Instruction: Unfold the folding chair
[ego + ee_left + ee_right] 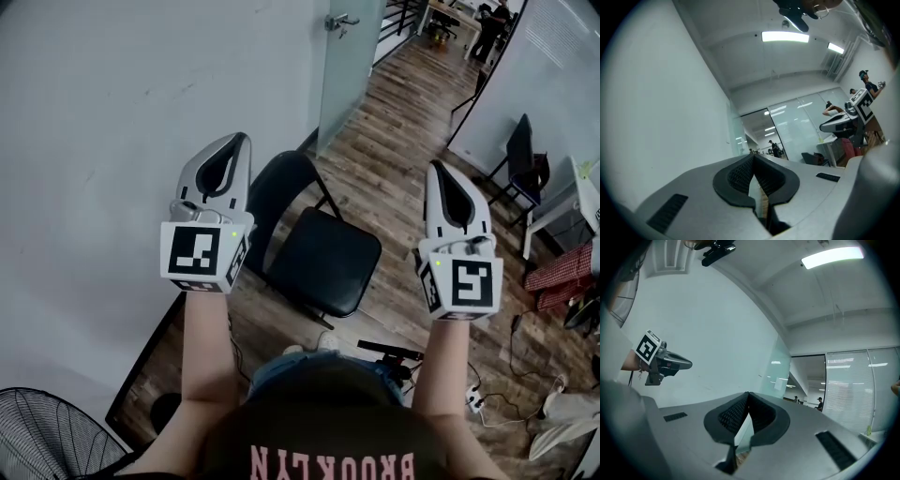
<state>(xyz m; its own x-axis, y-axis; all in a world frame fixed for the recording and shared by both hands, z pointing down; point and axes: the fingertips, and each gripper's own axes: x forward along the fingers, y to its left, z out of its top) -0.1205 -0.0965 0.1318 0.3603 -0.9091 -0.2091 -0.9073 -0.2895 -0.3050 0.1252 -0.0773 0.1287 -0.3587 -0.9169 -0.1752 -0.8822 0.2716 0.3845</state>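
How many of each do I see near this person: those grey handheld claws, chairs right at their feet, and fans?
Handheld grippers: 2, the left gripper and the right gripper, both shut with nothing in them.
Chairs at the feet: 1, the black folding chair, standing open.
Fans: 1, the fan at the lower left edge.
Total: 4

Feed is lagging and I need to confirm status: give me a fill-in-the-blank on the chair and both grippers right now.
1. The chair stands already ____.
2. The left gripper has its jaws ____.
3. The right gripper, shut too, holds ____.

Missing words: unfolded; shut; nothing
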